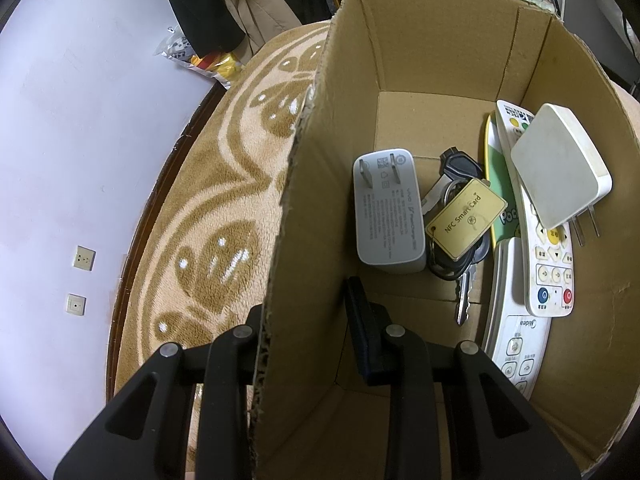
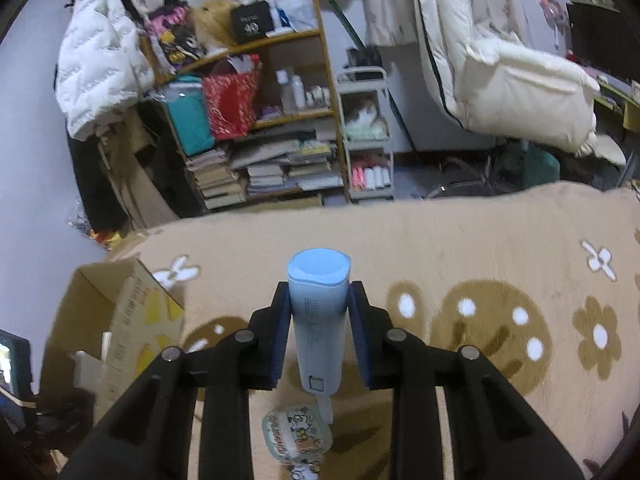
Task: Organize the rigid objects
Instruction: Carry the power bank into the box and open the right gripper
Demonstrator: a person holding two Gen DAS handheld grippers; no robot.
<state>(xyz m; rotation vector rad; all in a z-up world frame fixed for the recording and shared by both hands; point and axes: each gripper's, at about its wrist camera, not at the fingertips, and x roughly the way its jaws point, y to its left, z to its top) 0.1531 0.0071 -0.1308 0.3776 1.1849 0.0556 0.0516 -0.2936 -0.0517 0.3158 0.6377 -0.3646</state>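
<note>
The left gripper (image 1: 308,336) straddles and pinches the cardboard box (image 1: 440,60) wall — while the right gripper (image 2: 319,332) is clamped on a pale-blue cylindrical device (image 2: 319,312) above the patterned blanket (image 2: 480,232).

The yellow key tag (image 1: 466,220) reads "NFC Smart Card"; the grey charger (image 1: 387,211) says "vivo"; the lower remote (image 1: 516,350) "Midea"; a black box (image 2: 252,22) shows "40".
</note>
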